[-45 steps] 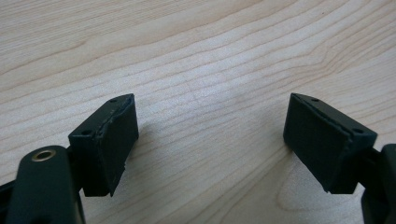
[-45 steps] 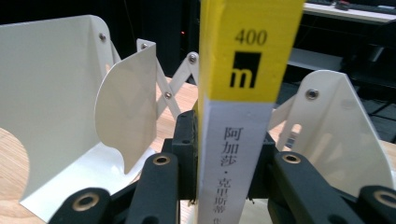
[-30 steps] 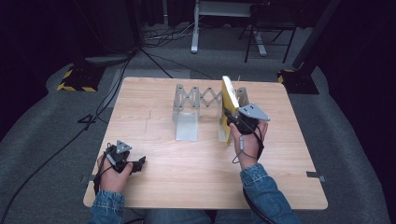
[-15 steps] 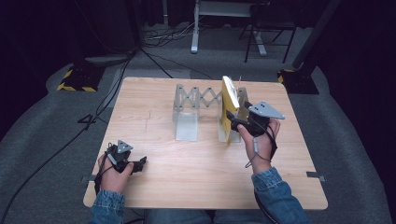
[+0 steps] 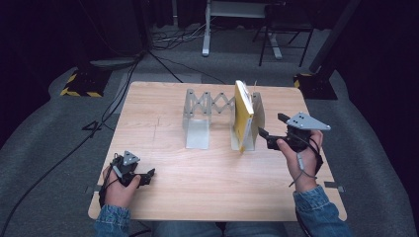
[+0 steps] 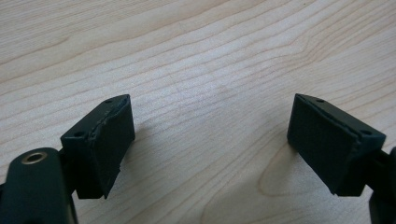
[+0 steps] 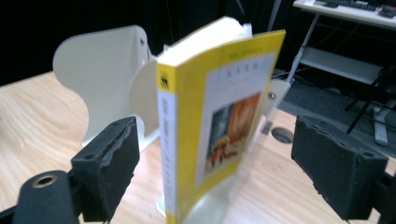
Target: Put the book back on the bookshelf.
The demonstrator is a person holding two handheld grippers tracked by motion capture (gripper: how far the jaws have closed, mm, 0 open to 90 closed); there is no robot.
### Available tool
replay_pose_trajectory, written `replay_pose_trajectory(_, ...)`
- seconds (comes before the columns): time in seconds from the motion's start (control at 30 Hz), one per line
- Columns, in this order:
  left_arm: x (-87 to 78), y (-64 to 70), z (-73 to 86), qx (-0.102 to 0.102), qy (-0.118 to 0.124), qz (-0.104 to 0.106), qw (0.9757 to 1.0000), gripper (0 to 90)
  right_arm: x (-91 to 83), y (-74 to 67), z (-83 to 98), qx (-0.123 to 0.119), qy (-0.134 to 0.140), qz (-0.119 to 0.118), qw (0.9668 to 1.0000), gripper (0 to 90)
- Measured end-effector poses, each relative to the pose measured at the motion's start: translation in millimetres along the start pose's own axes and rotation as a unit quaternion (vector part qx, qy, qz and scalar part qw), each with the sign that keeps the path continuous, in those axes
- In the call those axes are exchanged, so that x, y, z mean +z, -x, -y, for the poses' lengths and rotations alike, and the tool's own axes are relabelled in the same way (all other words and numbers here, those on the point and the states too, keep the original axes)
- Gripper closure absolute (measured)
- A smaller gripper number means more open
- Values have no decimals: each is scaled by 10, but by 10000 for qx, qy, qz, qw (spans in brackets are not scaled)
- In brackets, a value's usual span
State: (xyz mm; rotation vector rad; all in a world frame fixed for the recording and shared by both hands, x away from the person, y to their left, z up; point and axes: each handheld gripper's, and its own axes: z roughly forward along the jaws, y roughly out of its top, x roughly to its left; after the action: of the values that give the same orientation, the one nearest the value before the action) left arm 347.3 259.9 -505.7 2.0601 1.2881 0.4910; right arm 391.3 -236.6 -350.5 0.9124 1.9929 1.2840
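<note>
While the yellow-covered paperback book (image 5: 243, 114) stands upright in the white metal expanding book rack (image 5: 202, 118) on the wooden table (image 5: 173, 197), placement is judged done: the right gripper (image 5: 262, 132), jaws just opened, is spread clear beside it; the left gripper (image 5: 148, 174) is held spread and empty.

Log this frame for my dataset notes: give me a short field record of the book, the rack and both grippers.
book: yellow book standing upright in the rack's right end
rack: expanding metal bookend rack, mid-table
right gripper: right gripper beside the book, jaws just opened, nothing between them
left gripper: left gripper open, low over bare table
</note>
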Motion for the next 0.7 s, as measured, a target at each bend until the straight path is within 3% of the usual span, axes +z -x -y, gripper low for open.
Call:
replay_pose_trajectory(0.17, 1, -3, -4, 8, -20, -2, 10000, 149, -95, 178, 138, 22, -282, -297, 9992, 157)
replay_pose_trajectory(0.27, 2, -3, -4, 9, -18, -4, 10000, 148, -130, 269, 212, 59, -390, -198, 9990, 157)
replay_pose_trajectory(0.47, 1, -3, -4, 12, -20, -1, 10000, 148, -161, 489, 392, 383, -603, -60, 9974, 157)
replay_pose_trajectory(0.7, -3, -18, 1, 74, -16, 49, 10000, 148, -95, 747, 680, 812, -945, 154, 9921, 162)
